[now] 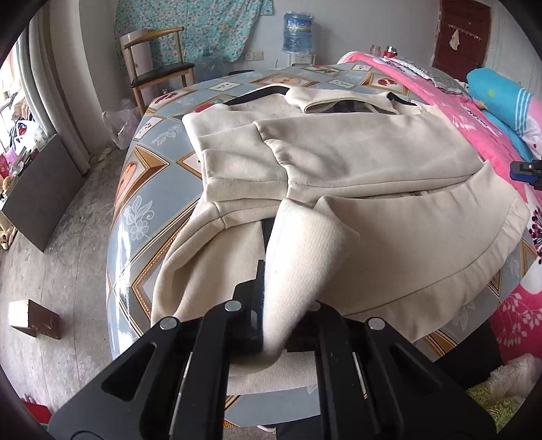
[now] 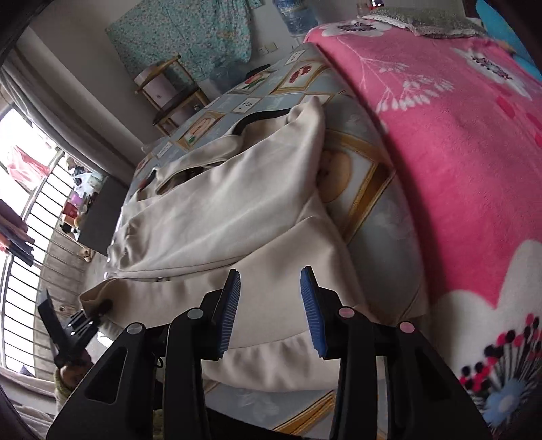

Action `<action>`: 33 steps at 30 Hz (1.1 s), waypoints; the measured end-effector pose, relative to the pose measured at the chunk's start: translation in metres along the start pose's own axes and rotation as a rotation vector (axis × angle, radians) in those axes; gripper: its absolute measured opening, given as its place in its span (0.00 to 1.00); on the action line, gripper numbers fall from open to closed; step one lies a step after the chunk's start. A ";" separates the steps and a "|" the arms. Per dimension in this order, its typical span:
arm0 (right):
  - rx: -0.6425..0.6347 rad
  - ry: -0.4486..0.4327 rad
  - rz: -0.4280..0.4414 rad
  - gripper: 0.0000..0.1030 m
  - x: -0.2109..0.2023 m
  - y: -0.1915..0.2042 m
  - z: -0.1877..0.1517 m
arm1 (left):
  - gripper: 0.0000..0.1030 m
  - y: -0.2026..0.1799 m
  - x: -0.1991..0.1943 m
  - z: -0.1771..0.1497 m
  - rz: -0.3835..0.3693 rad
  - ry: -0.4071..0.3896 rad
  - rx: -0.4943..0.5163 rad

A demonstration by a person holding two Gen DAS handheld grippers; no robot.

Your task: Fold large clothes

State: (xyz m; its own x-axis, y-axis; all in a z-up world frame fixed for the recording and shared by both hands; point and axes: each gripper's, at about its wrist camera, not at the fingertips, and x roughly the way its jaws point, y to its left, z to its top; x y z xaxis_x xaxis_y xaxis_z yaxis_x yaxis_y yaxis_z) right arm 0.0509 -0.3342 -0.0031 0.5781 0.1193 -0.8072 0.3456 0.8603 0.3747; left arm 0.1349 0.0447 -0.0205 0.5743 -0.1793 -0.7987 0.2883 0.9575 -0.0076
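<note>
Cream garment (image 1: 338, 162), a large sweatshirt-like piece of soft, matte, fleecy knit, lies partly folded on a table (image 1: 142, 189) covered with a glossy blue-grey patterned cloth of gold-framed squares. In the left wrist view its body fills the centre, with one sleeve folded flat across the panel toward 10 o'clock, a dark band edging the far end at 12 o'clock, and a broad stitched hem curving toward 4 o'clock. A ribbed fold of the fabric rises from the centre toward 6 o'clock and runs down into the left gripper (image 1: 267, 325), whose black jaws are clamped on that fold. In the right wrist view the garment (image 2: 220, 210) shows smooth, shallow creases and layered edges; the right gripper (image 2: 271, 304) hovers over the near hem at 6 o'clock, its blue ridged pads (image 2: 230, 311) standing apart with nothing visible between them. A pink fleece blanket (image 2: 457, 152) with white flower shapes lies beside the table toward 2 o'clock. In the left wrist view a wooden chair (image 1: 152, 64) stands at 11 o'clock and a blue water bottle (image 1: 298, 32) at 12 o'clock.
</note>
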 end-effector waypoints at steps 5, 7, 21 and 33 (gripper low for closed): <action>-0.019 0.060 0.030 0.36 0.034 -0.019 0.012 | 0.06 -0.004 0.002 0.000 0.028 0.016 0.004; -0.003 0.091 0.056 0.36 0.044 -0.024 0.013 | 0.06 -0.005 0.003 0.001 0.035 0.024 0.003; -0.198 0.099 0.175 0.36 0.024 -0.008 0.006 | 0.06 -0.007 0.005 0.003 0.045 0.042 0.010; -0.115 0.301 0.315 0.36 0.040 -0.040 0.001 | 0.06 -0.005 0.005 0.002 0.030 0.038 0.001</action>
State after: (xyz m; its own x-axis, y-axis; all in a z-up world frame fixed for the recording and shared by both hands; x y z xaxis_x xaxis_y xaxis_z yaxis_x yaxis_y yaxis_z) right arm 0.0606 -0.3645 -0.0499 0.3958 0.5085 -0.7647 0.0930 0.8062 0.5843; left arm 0.1380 0.0383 -0.0228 0.5537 -0.1414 -0.8206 0.2722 0.9621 0.0179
